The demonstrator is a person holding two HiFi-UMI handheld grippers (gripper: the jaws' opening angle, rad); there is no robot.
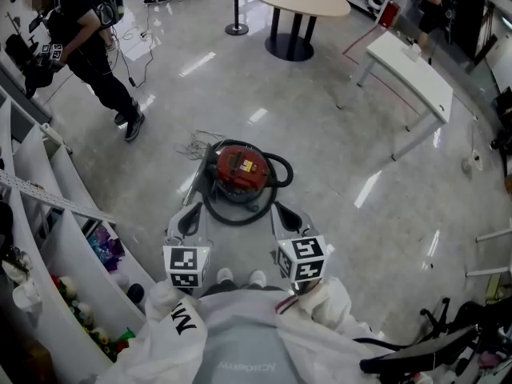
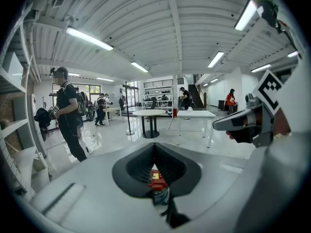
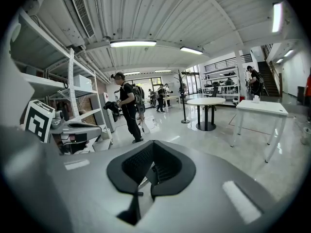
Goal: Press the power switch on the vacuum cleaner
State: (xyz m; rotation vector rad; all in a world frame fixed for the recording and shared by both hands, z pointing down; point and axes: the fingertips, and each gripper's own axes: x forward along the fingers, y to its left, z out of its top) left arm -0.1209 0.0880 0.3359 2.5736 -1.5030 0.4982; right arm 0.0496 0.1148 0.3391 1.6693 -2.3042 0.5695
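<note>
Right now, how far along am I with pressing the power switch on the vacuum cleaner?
Nothing looks done. In hand: left gripper and right gripper hang above the red vacuum cleaner on the floor, jaws together, empty, touching nothing. Left: lower one and press the switch, which I can't pick out.

The vacuum (image 1: 242,170) is a round red canister with a yellow label on top, standing upright on the glossy floor (image 1: 336,158). Its black hose (image 1: 232,217) loops around the body. A thin cord (image 1: 192,144) lies tangled beside it.
</note>
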